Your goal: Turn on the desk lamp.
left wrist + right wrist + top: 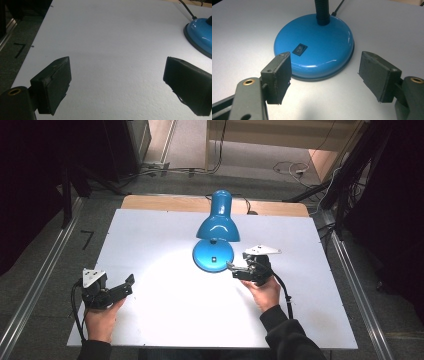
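Blue desk lamp (pixel 216 227) lit at the white table's (pixel 150 235) centre.
We hold our right gripper (pixel 239 271) gaping at its glossy round base's four o'clock; our left gripper (pixel 125 286) gapes, well apart.

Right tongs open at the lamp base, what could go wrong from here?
1. The right tongs straddle the glossy base; closing on its sloped rim may slip off.
2. A nudge could shift the base, and the shade hangs over it, so the lamp might tip.
3. The rocker switch faces the tongs; contact may toggle it.
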Tool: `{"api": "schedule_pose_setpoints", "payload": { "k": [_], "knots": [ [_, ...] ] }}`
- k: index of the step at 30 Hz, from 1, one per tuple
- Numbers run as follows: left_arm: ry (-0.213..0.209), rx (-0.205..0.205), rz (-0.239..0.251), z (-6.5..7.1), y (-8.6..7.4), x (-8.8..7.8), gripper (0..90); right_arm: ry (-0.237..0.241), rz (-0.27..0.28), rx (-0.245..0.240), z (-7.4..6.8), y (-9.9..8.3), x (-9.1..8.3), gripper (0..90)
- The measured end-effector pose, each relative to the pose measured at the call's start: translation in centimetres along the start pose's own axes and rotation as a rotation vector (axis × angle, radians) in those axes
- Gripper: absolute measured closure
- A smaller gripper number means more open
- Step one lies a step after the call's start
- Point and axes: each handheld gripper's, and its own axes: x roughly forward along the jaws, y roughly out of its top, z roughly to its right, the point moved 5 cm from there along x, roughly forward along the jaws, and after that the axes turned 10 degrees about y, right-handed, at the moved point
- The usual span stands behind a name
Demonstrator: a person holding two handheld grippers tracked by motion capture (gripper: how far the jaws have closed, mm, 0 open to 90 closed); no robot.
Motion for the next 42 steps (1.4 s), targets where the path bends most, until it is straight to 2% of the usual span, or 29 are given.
{"api": "schedule_pose_setpoints", "payload": {
  "k": [7,13,28,42],
  "knots": [
    [0.002,0.003,-0.002,0.1,0.0,0.1,8.4,-0.032,0.007,0.008,1.3,-0.6,-1.6,21.8],
    [0.003,0.005,-0.003,0.2,0.0,0.1,8.4,-0.06,0.009,-0.009,2.3,-1.2,-3.3,21.8],
    [0.006,0.005,-0.002,0.2,-0.1,0.1,8.4,-0.106,0.014,0.013,4.1,-3.3,-6.1,21.2],
    [0.006,0.014,-0.007,0.3,-0.1,0.1,8.4,-0.161,0.019,0.042,6.6,-5.8,-10.0,21.2]
  ]
}}
